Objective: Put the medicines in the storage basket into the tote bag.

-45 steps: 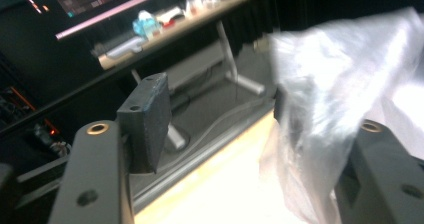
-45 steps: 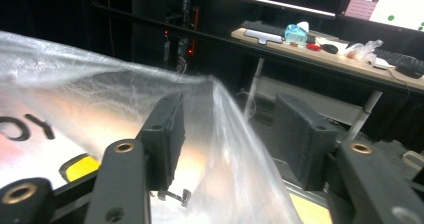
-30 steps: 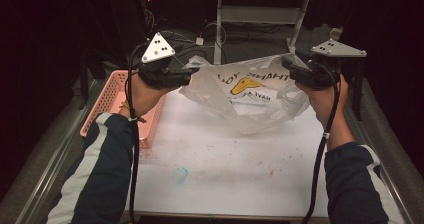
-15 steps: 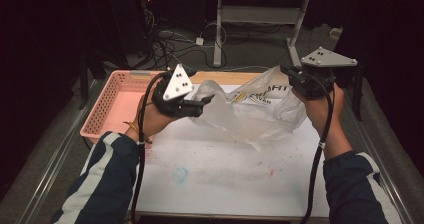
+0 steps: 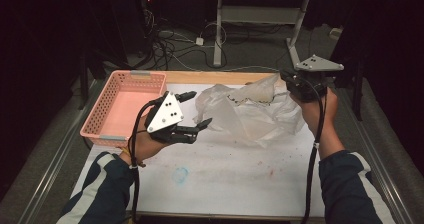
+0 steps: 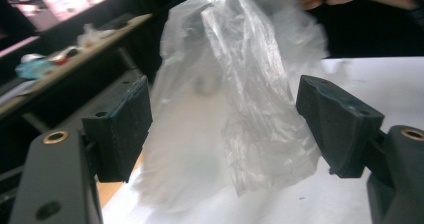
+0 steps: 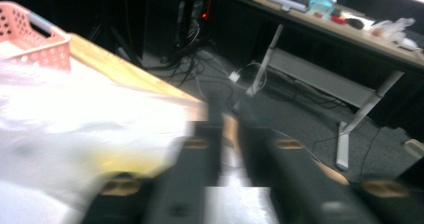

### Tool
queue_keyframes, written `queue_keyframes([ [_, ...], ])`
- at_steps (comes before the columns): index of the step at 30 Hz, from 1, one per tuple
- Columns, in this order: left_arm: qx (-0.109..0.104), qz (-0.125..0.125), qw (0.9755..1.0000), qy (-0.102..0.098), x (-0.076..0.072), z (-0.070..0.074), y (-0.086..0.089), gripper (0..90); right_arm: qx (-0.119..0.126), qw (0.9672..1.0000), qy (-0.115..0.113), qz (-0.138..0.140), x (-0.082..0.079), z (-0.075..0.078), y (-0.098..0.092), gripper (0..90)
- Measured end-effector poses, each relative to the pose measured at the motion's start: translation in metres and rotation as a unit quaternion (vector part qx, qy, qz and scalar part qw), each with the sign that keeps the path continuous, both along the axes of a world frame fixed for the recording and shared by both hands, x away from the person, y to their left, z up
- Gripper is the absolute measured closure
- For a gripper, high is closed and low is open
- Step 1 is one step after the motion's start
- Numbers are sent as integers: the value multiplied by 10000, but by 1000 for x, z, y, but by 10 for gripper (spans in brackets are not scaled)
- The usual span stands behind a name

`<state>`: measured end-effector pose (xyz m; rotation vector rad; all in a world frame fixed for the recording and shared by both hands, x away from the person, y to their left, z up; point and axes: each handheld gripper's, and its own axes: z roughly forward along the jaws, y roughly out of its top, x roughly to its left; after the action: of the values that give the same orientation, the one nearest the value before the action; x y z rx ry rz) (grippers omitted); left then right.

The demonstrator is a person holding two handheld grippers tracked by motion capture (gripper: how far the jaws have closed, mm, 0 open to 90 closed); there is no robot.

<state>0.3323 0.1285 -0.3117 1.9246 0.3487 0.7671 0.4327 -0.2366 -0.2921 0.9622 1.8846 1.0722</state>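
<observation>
Right tool (image 5: 286, 79) grips the crumpled clear plastic bag (image 5: 250, 111) at its two o'clock corner; left tool (image 5: 196, 111), jaws wide open, faces it from nine o'clock.

Dim room, brightly lit table (image 5: 225, 184); right gripper view badly motion-blurred, with glare.

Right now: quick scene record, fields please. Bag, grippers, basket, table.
bag: clear plastic bag, crumpled, hanging from its top right edge, its lower part on the table
left gripper: jaws wide open, facing the bag, not touching it
right gripper: raised at the bag's top right edge, jaws near together, just opened a little; own view too blurred to confirm the pinch
basket: pink basket at the table's left edge, nothing seen inside
table: white top, faint stains
</observation>
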Motion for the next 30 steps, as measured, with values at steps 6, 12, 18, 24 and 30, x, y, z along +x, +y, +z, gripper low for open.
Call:
queue_keyframes([
  [6, 184, 463, 9987, -134, 1, -13, 4, 233, 203, 9996, -174, 107, -15, 16, -5, 510],
  [12, -387, 156, 9991, 89, -9, -6, 23, 229, 337, 9980, -347, 402, -45, 37, -15, 426],
  [18, -785, -73, 9968, 115, -32, 13, 34, 228, 374, 9963, -524, 570, -68, 45, -17, 416],
  [24, -806, -48, 9967, 68, -44, 21, 35, 202, 248, 9969, -437, 600, -71, 34, -10, 414],
  [30, -874, 72, 9961, -1, -42, 15, 46, 201, 262, 9972, -328, 627, -67, 16, -10, 400],
])
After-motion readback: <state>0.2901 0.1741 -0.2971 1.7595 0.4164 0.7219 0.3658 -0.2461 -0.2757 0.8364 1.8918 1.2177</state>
